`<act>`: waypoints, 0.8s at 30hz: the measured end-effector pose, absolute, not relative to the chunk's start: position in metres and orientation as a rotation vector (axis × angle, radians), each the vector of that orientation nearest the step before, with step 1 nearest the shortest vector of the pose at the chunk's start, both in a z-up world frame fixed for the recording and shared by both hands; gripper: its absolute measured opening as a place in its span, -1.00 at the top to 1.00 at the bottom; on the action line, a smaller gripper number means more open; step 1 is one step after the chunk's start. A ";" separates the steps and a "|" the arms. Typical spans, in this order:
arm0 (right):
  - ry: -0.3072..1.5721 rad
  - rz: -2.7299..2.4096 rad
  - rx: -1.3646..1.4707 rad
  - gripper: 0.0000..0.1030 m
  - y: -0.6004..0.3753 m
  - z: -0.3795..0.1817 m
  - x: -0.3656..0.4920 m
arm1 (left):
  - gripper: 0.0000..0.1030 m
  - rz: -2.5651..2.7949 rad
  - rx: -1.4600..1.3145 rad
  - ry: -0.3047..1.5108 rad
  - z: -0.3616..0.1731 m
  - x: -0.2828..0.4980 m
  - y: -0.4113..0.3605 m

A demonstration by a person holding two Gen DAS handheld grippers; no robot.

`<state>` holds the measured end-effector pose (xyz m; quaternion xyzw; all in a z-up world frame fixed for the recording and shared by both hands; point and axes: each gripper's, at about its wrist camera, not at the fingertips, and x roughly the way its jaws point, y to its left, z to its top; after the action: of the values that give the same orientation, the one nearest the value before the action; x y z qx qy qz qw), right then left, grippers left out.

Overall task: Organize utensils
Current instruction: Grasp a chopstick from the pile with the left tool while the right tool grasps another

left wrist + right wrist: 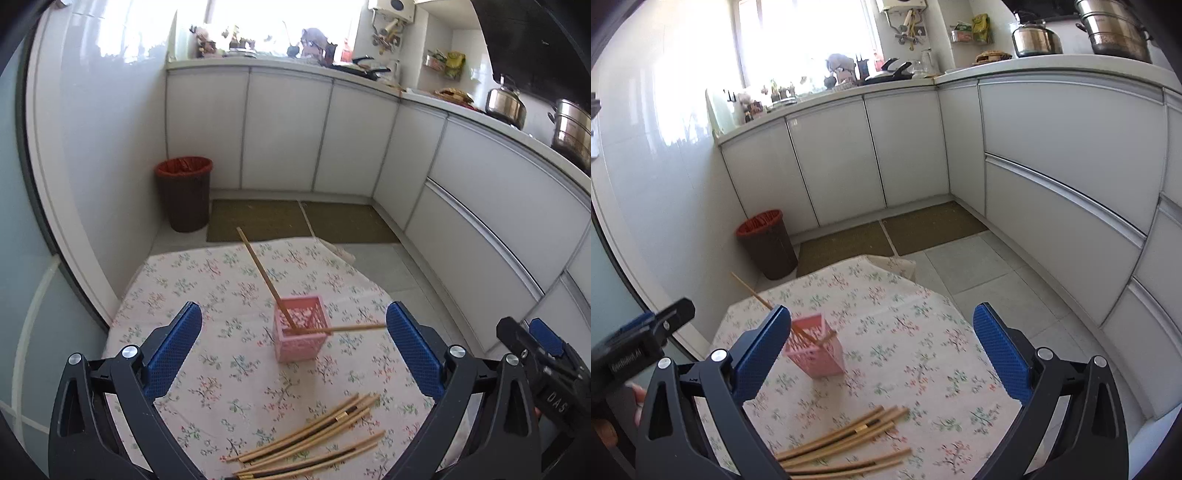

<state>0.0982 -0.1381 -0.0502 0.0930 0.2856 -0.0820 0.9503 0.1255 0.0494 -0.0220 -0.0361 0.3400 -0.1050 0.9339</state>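
On the small table with the flowered cloth [207, 280]: one pink lattice basket [300, 334], square, standing upright near the middle; two chopsticks [264, 277] already in it, one leaning far back toward the bin side, the other lying nearly flat across the rim and poking out to the right. At the near edge: a loose pile of chopsticks [314, 437], mostly pale wood, a few dark ones with a brass-coloured band, lying roughly parallel and overlapping; exact count cannot be told, since the pile runs out of the bottom of both views. Left gripper [293, 354]: blue pads spread wide, nothing between them, hovering above the cloth between basket and pile. Right gripper [882, 356]: likewise spread wide and empty, just to the right of the left one. Handling, as judged: each stick is light, thin, stiff and probably smooth, so it may roll or swivel in the pads; best taken singly near mid-length, across its axis, from the outermost stick of the pile. Basket looks light and easily tipped by the leaning sticks. Beyond the table: a brown bin with a red liner [183, 192], floor mats, white cabinets.
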 end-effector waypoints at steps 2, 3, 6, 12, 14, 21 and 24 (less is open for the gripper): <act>0.648 -0.168 0.175 -0.87 -0.144 -0.070 0.084 | -0.86 -0.281 -0.066 0.789 -0.039 0.131 0.041; 0.684 -0.176 0.180 -0.87 -0.148 -0.081 0.078 | -0.86 -0.308 -0.047 0.832 -0.047 0.133 0.035; 0.842 -0.176 0.261 -0.87 -0.167 -0.118 0.067 | -0.86 -0.378 0.050 0.938 -0.076 0.137 0.008; 1.150 -0.139 0.558 -0.87 -0.203 -0.187 0.061 | -0.86 -0.445 0.182 1.155 -0.149 0.156 -0.044; 1.186 -0.133 0.616 -0.87 -0.206 -0.200 0.057 | -0.86 -0.441 0.202 1.221 -0.168 0.166 -0.056; 1.256 -0.097 0.606 -0.87 -0.198 -0.215 0.058 | -0.81 -0.375 0.242 1.369 -0.218 0.197 -0.072; 1.272 -0.093 0.619 -0.87 -0.199 -0.221 0.061 | -0.30 -0.393 0.232 1.404 -0.230 0.204 -0.072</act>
<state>0.0613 -0.1991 -0.2208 0.2842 0.5842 -0.0427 0.7590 0.2042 -0.0722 -0.2301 0.1056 0.6401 -0.1789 0.7397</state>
